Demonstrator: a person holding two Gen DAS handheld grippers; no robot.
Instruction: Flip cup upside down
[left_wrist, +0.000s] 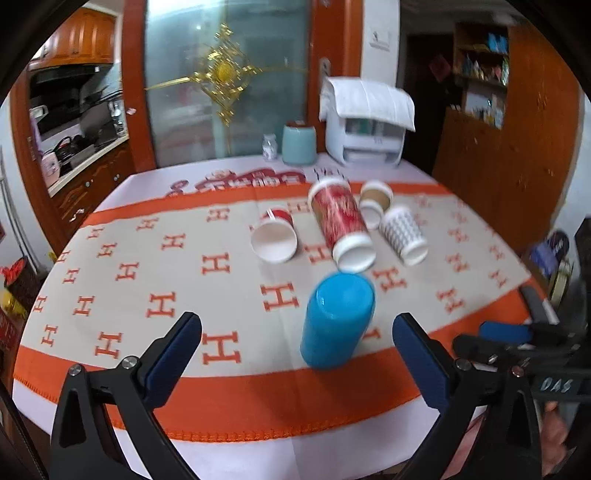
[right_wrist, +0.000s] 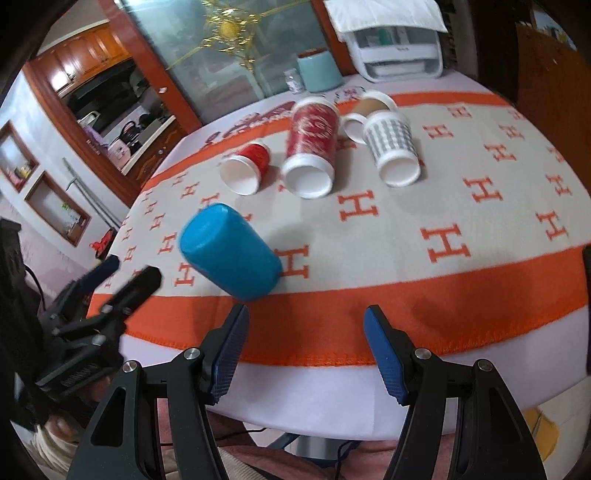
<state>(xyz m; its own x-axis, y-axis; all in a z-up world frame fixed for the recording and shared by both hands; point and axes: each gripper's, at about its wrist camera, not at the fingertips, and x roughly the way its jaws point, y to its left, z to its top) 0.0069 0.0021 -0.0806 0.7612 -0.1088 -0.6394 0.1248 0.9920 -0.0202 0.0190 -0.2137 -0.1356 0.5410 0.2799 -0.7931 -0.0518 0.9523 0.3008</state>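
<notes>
A blue plastic cup (left_wrist: 337, 320) stands upside down on the orange-and-beige cloth, its base up; it also shows in the right wrist view (right_wrist: 229, 253). My left gripper (left_wrist: 297, 332) is open and empty, its fingers just short of the cup on either side; it shows at the left of the right wrist view (right_wrist: 127, 275). My right gripper (right_wrist: 306, 325) is open and empty near the table's front edge, to the right of the cup; it shows at the right edge of the left wrist view (left_wrist: 495, 336).
Several paper cups lie on their sides behind the blue cup: a small red one (left_wrist: 275, 236), a tall red one (left_wrist: 341, 225), a brown one (left_wrist: 375, 205), a grey-patterned one (left_wrist: 404, 236). A teal canister (left_wrist: 299, 143) and a white box (left_wrist: 364, 142) stand at the back.
</notes>
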